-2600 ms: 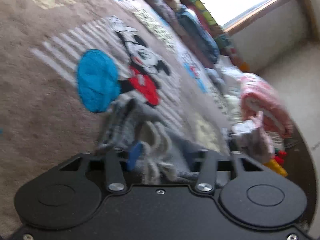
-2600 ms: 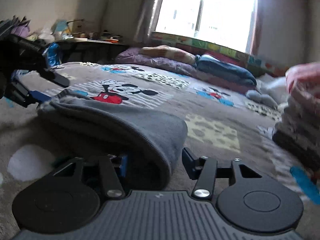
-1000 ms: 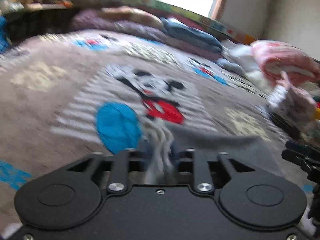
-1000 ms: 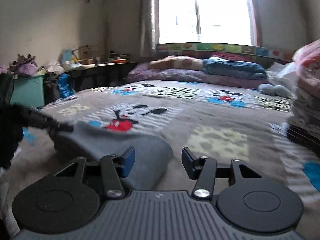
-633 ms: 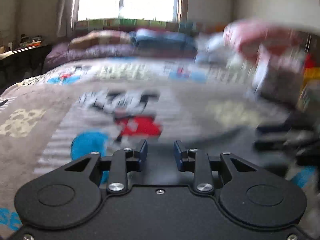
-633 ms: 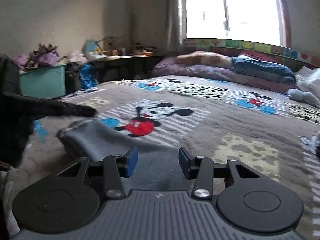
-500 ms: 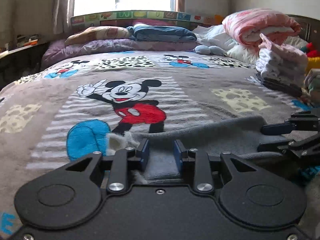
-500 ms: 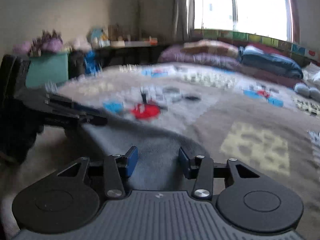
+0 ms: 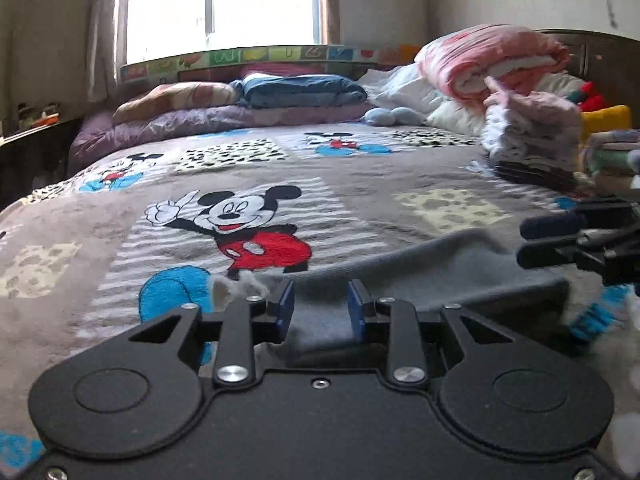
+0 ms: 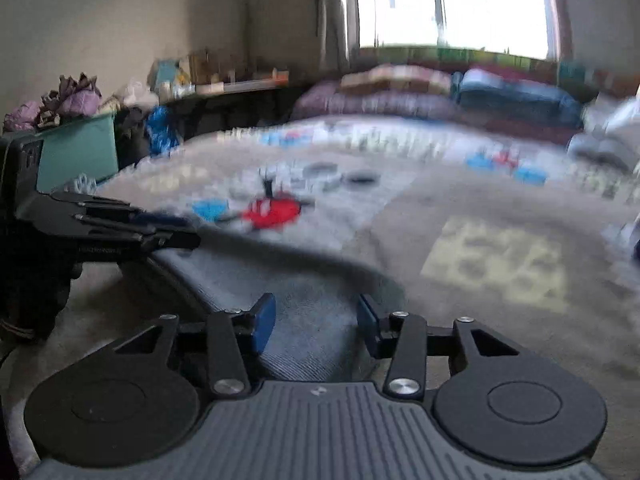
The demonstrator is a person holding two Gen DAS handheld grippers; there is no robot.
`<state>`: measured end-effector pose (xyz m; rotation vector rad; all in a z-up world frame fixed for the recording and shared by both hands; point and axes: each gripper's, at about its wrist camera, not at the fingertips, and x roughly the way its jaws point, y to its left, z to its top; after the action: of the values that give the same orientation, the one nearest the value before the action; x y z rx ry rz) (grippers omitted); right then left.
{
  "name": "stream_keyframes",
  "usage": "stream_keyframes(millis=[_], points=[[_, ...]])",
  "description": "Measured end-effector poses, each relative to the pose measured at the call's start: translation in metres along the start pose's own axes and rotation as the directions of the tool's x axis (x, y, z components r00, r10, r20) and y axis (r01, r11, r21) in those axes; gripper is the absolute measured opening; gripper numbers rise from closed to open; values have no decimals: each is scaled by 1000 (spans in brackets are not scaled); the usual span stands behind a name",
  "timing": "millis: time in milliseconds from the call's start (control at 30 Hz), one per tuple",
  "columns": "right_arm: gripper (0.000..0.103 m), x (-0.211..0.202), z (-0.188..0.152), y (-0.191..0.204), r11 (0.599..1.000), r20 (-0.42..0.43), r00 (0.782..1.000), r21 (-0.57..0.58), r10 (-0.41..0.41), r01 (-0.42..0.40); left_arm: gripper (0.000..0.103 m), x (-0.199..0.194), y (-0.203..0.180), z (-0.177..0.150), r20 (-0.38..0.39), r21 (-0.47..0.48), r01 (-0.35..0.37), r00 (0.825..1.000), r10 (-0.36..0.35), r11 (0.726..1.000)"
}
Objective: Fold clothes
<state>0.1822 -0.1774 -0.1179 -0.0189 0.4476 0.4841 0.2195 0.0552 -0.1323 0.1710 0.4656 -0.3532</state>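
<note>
A folded grey garment (image 9: 420, 276) lies on the Mickey Mouse blanket (image 9: 240, 216); it also shows in the right wrist view (image 10: 304, 300). My left gripper (image 9: 320, 310) is open, its blue-padded jaws standing apart over the garment's near left edge. My right gripper (image 10: 316, 322) is open over the garment's right end. Each gripper shows in the other's view: the right one at the far right (image 9: 560, 240), the left one at the far left (image 10: 132, 232). The right wrist view is blurred.
Folded clothes and bedding (image 9: 532, 132) are stacked at the right of the bed, with pillows and quilts (image 9: 240, 104) along the window. A green bin (image 10: 76, 152) and a cluttered desk (image 10: 224, 88) stand left of the bed.
Both grippers have let go of the grey garment, which now lies folded flat. The left gripper has opened and drawn back a little; the right one swings over the garment.
</note>
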Motion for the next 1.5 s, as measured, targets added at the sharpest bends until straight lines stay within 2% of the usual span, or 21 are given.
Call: stream_keyframes(millis=[33,133,233,300,400,433,500,567,600,633,733,767,800,900,967,1067,1133,1233,1367,1433,1500], points=[[46,-7,0,3,1000,23,1000,-5,-2,2,28,-1,-1,-3,-14,14,-7,1000,7,1000],[46,1,-11,7,1000,-39,999,-2,-30,30,28,6,-6,-14,-23,56,-36,999,38,998],[48,16,-27,-7,996,-72,997,85,-14,20,28,3,-12,-13,-25,91,-59,998,61,994],[48,15,-18,1,998,-109,993,34,-39,43,29,-1,-9,-11,-28,76,-48,998,50,996],[53,7,-10,4,997,-127,989,17,-70,72,37,-20,10,-4,-11,-60,-11,1000,10,998],[53,1,-9,2,995,-114,991,55,-72,78,54,-27,17,-2,-1,-113,0,1000,0,994],[53,-11,-12,-5,987,-77,993,133,-85,95,64,-41,35,-2,18,-235,-26,999,31,972],[53,-18,-19,-14,964,-57,996,253,-70,82,69,-51,55,-5,21,-373,-31,999,41,927],[53,-21,-25,-23,933,-41,998,354,-55,66,70,-56,65,-6,22,-440,-31,999,45,897],[54,-23,-30,-33,893,-27,998,446,-48,55,74,-56,75,-10,23,-516,0,1000,14,856],[59,-25,-47,-56,759,20,999,651,-39,16,75,-51,98,-23,40,-708,98,994,-99,700],[60,-23,-52,-62,713,37,999,701,-29,-5,75,-46,99,-25,37,-736,106,993,-116,669],[60,-21,-55,-67,682,45,999,732,-23,-17,75,-41,100,-27,32,-759,109,991,-131,642],[60,-12,-63,-78,626,61,998,778,2,-48,75,-24,97,-28,11,-783,111,986,-165,612],[60,-5,-64,-81,619,64,998,783,19,-62,75,-12,91,-28,-12,-785,104,983,-182,611],[60,7,-62,-81,624,64,996,777,55,-84,75,-1,82,-24,-27,-757,99,983,-182,645],[56,16,-59,-78,649,44,997,757,62,-74,73,6,75,-21,-21,-740,121,979,-203,662],[53,22,-58,-73,670,41,997,739,62,-72,69,11,59,-19,-50,-671,97,983,-176,735],[45,26,-54,-66,708,31,996,702,79,-78,53,9,61,-18,-72,-687,79,982,-176,723],[39,22,-53,-64,715,38,996,694,85,-88,50,5,60,-18,-71,-692,81,981,-179,717],[36,17,-54,-66,686,64,994,720,91,-109,49,1,54,-16,-59,-695,92,981,-183,713]])
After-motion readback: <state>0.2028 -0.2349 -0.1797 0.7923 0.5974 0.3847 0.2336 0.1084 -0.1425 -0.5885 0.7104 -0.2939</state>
